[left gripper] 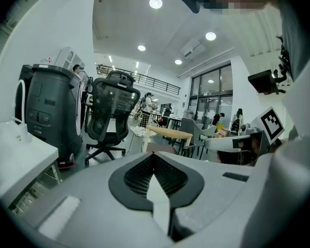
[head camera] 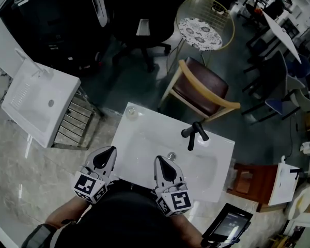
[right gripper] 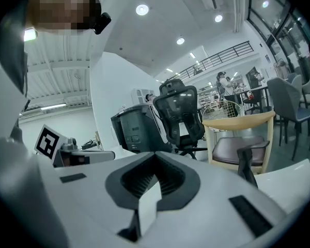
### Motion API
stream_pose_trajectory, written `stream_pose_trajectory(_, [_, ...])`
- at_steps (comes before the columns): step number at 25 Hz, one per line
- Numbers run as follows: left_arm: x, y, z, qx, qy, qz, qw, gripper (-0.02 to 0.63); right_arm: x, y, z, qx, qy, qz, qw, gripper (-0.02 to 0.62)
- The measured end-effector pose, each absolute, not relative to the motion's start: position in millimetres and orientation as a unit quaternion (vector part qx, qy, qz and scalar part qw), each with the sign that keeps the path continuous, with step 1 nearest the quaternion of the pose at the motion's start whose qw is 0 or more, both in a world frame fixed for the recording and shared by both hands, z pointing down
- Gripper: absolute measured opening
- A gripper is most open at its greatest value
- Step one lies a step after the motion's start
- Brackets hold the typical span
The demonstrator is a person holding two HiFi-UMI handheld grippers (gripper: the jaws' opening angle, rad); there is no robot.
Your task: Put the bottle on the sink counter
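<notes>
Both my grippers hang over the near edge of the white sink counter [head camera: 144, 138]. The left gripper [head camera: 106, 151] has its jaws clenched together on nothing, and the right gripper [head camera: 164, 161] is clamped shut and empty too. A small clear round thing, which I take for the bottle [head camera: 132, 111] seen from above, stands on the counter's far left corner, well apart from both grippers. A black faucet [head camera: 195, 133] rises from the counter's far side, with the drain [head camera: 171, 155] just beside my right gripper. Beyond the counter stand a wooden chair [head camera: 199, 89] with a brown seat, a round wire side table [head camera: 204, 27] and a black office chair [head camera: 139, 30]. To the left, a second white basin [head camera: 39, 99] sits on pale glossy floor.
</notes>
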State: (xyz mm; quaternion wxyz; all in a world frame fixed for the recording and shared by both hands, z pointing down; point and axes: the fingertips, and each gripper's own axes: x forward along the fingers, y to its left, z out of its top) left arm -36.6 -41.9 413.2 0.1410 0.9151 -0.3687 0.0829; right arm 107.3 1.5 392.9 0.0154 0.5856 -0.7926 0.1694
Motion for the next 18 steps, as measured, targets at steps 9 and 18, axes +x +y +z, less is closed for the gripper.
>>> stream_pose_trajectory(9, [-40.3, -38.9, 426.8, 0.91, -0.376, 0.092, 0.152, 0.002, 103.1, 3.6, 387.5, 0.582, -0.798, 0.155, 0.012, -0.005])
stream_pose_trajectory(18, [-41.5, -39.0, 431.0, 0.906, -0.381, 0.094, 0.16, 0.002, 102.5, 3.6, 388.7, 0.581, -0.799, 0.154, 0.014, -0.005])
